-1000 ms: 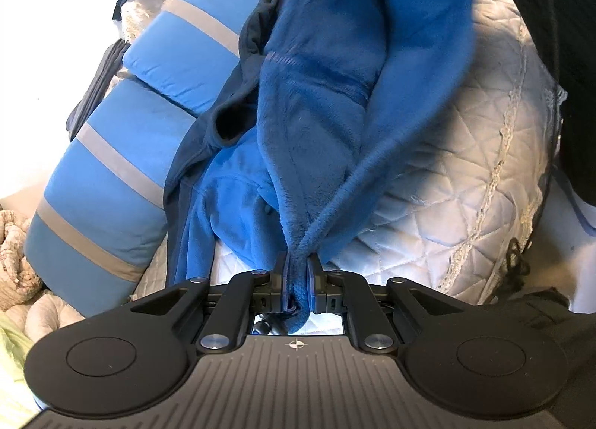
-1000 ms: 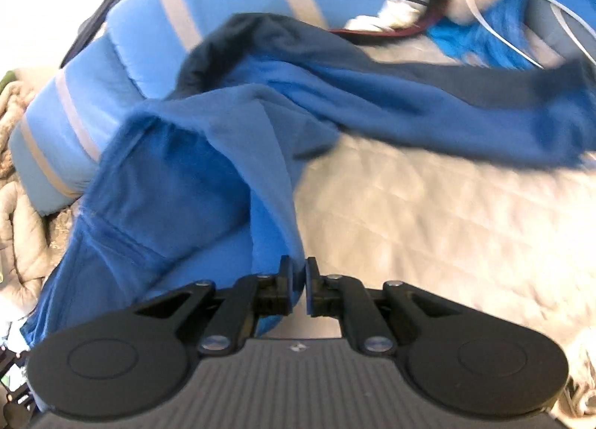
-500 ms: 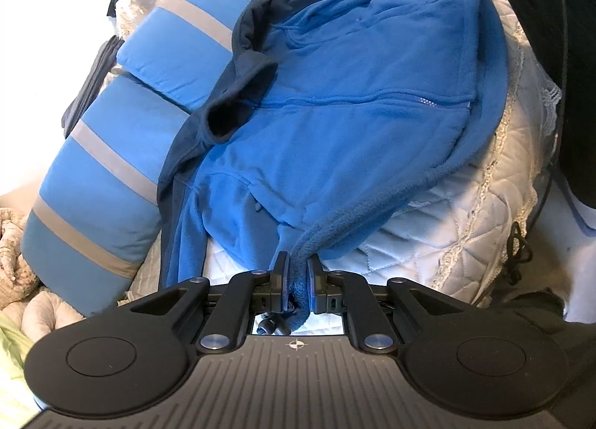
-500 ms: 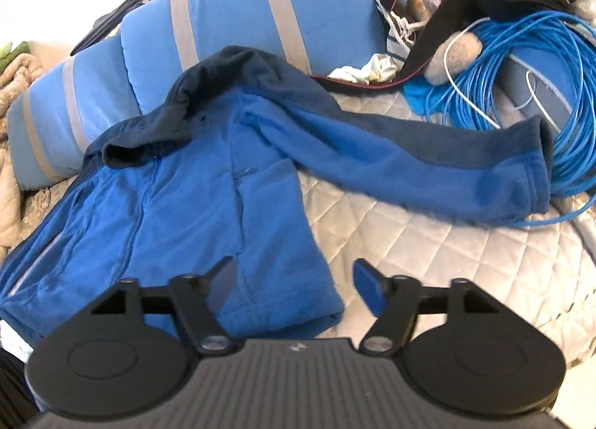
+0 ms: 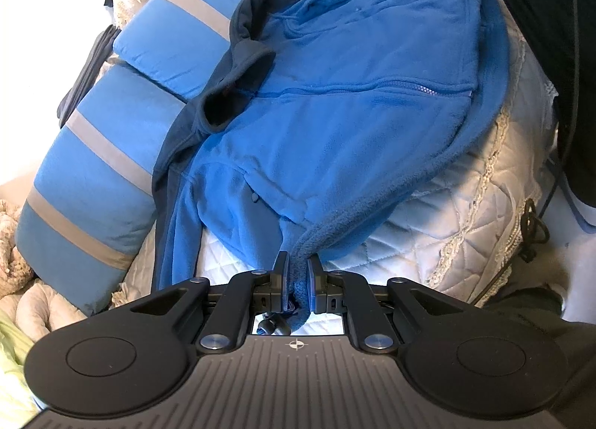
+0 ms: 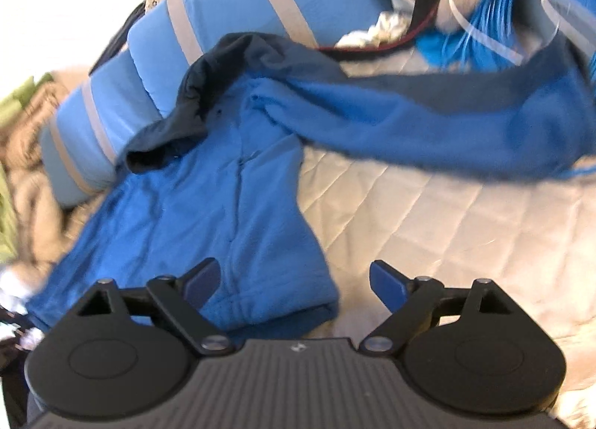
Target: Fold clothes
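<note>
Blue fleece jacket [image 5: 354, 123] hem pinched, left gripper [image 5: 297, 272].

Bright daylight, blown-out upper left — right wrist view motion-blurred

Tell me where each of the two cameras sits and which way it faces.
Left wrist: on the left hand-held gripper, low at the bed's edge, facing the blue fleece jacket and striped pillows; its fingers pinch the hem.
Right wrist: on the right hand-held gripper, above the quilt, facing the pillows; its fingers are spread, holding nothing.
Shared: jacket, pillows, quilt.
</note>
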